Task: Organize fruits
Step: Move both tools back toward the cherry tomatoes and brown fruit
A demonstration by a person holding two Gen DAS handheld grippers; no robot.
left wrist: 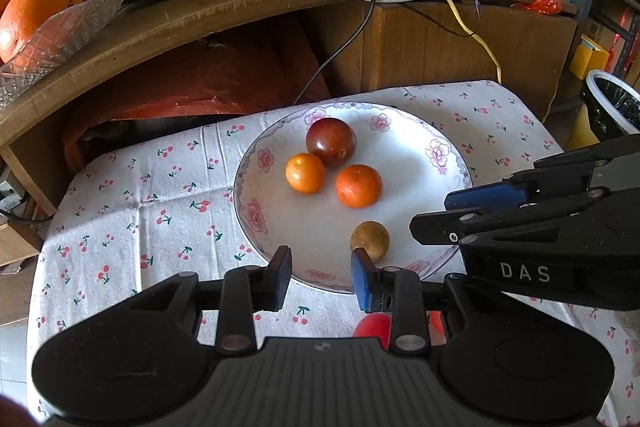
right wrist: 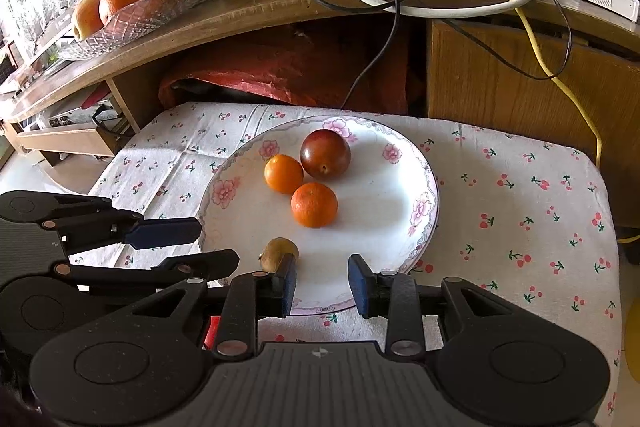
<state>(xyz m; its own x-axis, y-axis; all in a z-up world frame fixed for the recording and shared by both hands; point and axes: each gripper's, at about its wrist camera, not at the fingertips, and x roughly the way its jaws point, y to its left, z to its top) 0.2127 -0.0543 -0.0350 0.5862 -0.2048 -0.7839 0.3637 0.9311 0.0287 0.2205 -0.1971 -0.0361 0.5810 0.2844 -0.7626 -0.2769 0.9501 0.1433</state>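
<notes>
Four fruits sit on the floral plate [left wrist: 440, 155]: a dark plum [left wrist: 331, 142], two small oranges [left wrist: 305, 173] mid-plate, and a brownish kiwi [left wrist: 370, 240] near the plate's near rim. The left gripper [left wrist: 320, 277] and the right gripper [right wrist: 322, 285] both hover released and empty over that near rim, the kiwi just beside their fingers.

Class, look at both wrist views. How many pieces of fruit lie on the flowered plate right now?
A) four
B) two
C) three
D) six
A: the plate holds a dark red plum, two small oranges and a brownish kiwi near its front edge, with both grippers open and empty.
</notes>
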